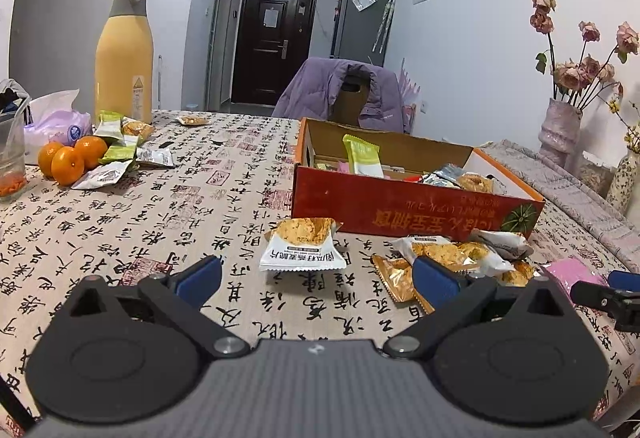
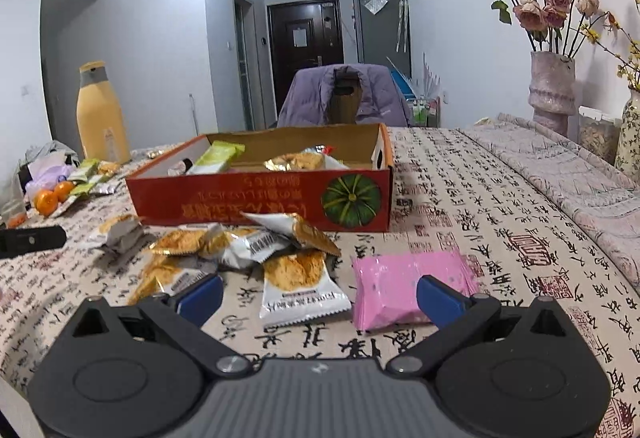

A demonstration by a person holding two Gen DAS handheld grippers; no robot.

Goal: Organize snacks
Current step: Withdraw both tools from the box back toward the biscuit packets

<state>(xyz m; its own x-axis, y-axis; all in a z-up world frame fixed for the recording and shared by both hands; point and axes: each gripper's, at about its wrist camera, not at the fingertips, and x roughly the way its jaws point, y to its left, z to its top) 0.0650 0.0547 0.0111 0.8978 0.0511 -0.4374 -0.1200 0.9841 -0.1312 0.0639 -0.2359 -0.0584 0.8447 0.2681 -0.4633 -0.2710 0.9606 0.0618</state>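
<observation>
both grippers (image 1: pixel 316 280) (image 2: pixel 318 296) hover low, jaws apart.

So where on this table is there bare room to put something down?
Bare cloth lies between the oranges and the red snack box, and right of the box toward the folded blanket. The strip in front of the box is crowded with cracker packets and a pink packet.

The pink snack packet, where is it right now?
The pink snack packet lies on the tablecloth in the right wrist view, between the open right gripper fingers toward the right one, beside a white cracker packet and before the red box.
</observation>
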